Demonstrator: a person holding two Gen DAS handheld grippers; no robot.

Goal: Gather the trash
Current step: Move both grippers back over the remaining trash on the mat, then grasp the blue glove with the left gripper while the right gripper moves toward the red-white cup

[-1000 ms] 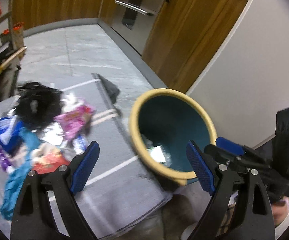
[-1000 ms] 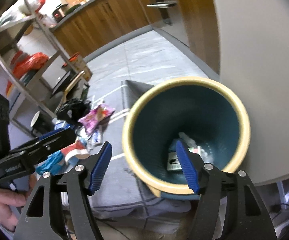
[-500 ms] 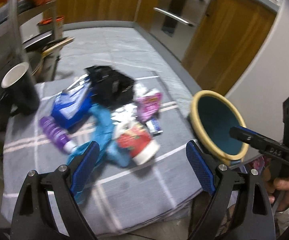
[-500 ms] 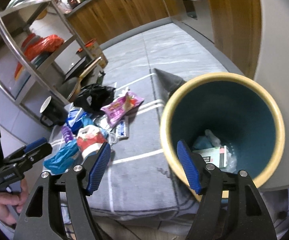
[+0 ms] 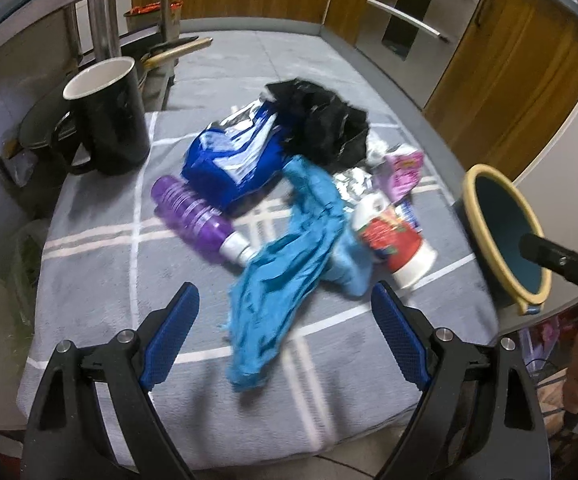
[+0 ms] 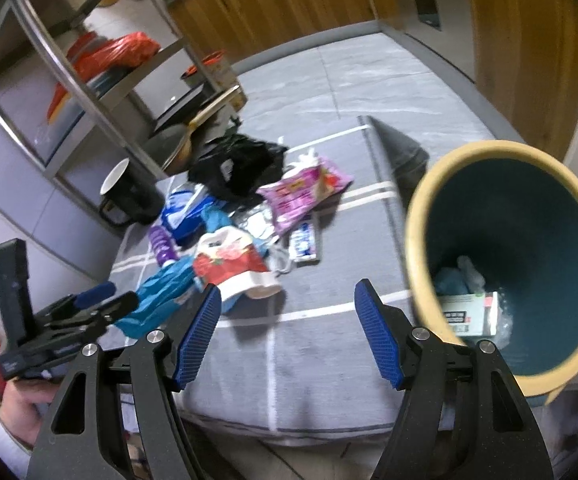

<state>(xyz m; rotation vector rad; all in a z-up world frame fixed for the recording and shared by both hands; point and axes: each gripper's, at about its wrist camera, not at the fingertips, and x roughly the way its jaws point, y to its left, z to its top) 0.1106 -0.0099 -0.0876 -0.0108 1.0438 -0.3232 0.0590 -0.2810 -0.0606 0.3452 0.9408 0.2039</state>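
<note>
A pile of trash lies on a grey checked cloth [image 5: 101, 272]: a crumpled light-blue rag [image 5: 289, 272], a purple bottle [image 5: 193, 216], a red-and-white cup [image 5: 393, 240], a blue wrapper [image 5: 233, 160], a black bag [image 5: 321, 124] and a pink packet [image 6: 301, 196]. A yellow-rimmed teal bin [image 6: 505, 256] stands at the cloth's right edge with a box and scraps inside. My left gripper [image 5: 285, 340] hangs open above the near end of the rag, holding nothing. My right gripper [image 6: 289, 336] is open over bare cloth between the cup [image 6: 233, 268] and the bin.
A black mug [image 5: 109, 120] stands at the cloth's far left corner. A metal shelf rack [image 6: 89, 80] with pans and an orange bag rises behind it. Wooden cabinets [image 5: 509, 60] and an oven line the far side, across grey floor.
Both views have swung left, away from the bin and over the trash pile. The left gripper now hangs above the blue rag; the bin has slid to the right edge of its view.
</note>
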